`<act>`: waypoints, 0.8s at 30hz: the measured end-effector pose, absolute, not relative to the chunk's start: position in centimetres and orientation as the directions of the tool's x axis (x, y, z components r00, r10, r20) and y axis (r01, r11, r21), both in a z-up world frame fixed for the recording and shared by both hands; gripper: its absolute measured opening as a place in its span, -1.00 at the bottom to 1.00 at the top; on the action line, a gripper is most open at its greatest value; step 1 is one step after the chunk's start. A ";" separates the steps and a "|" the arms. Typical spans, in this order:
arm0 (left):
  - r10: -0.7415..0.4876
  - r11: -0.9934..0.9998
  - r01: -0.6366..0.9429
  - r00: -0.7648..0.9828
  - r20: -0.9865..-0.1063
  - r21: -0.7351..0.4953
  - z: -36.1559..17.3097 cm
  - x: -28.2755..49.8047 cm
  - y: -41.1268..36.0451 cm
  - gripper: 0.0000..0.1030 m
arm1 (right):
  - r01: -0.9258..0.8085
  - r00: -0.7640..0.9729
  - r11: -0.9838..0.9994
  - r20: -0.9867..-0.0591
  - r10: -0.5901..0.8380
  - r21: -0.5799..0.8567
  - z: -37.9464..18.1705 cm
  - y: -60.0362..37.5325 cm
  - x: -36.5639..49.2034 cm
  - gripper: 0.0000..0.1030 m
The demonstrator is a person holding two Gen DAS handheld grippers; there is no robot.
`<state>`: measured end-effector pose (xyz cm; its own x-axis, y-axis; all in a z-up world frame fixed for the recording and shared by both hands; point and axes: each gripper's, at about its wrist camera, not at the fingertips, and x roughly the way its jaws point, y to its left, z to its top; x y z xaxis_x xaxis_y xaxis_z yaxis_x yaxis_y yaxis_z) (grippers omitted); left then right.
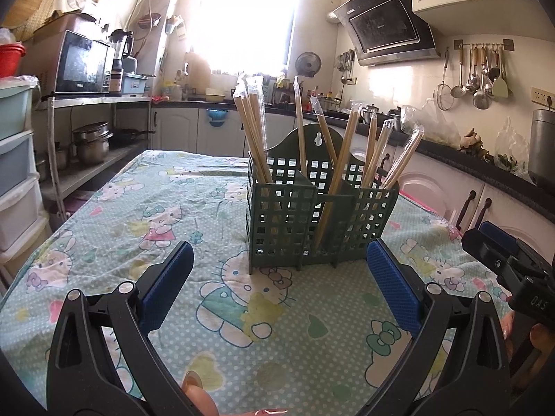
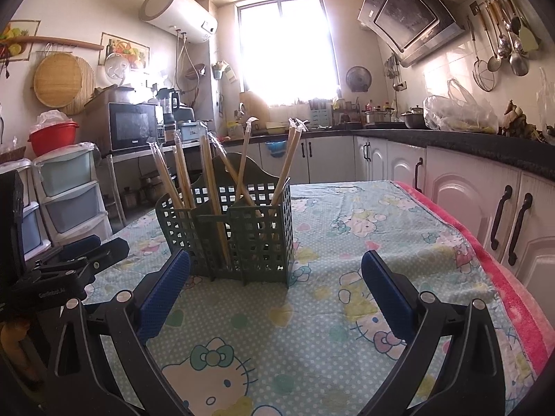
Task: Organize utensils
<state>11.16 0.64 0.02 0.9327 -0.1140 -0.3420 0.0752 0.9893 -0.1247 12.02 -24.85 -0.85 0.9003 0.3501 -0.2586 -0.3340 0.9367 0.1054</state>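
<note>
The dark green plastic lattice utensil holder [image 1: 312, 208] stands at twelve o'clock on the cartoon-print clothed table [image 1: 138, 208], holding plastic-wrapped wooden chopsticks [image 1: 253, 131]. The left hand-held gripper [image 1: 281, 277] and the right hand-held gripper [image 2: 275, 279] both gape apart, empty.

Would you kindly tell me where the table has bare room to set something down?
The tablecloth is bare to the right of the green chopstick holder, out to the pink edge by the cabinets. It is also bare left of the holder and behind it. In front, the open left claw and right claw crowd the near strip.
</note>
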 end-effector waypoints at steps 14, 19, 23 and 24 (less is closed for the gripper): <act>-0.111 0.989 0.067 0.931 -0.348 -0.134 -0.1 11.3 0.9 0.79 | -0.334 0.900 0.937 -0.259 0.349 0.103 -0.9 -24.7 12.0 0.87; -0.110 0.989 0.066 0.931 -0.348 -0.136 -0.1 11.2 1.0 0.79 | -0.333 0.901 0.937 -0.259 0.349 0.103 -0.9 -24.8 12.0 0.87; -0.107 0.989 0.063 0.931 -0.350 -0.134 -0.2 11.2 1.0 0.79 | -0.333 0.901 0.937 -0.260 0.349 0.104 -0.9 -24.7 11.9 0.87; -0.108 0.989 0.064 0.931 -0.350 -0.134 -0.2 11.2 1.0 0.79 | -0.333 0.901 0.937 -0.258 0.349 0.104 -0.9 -24.7 11.9 0.87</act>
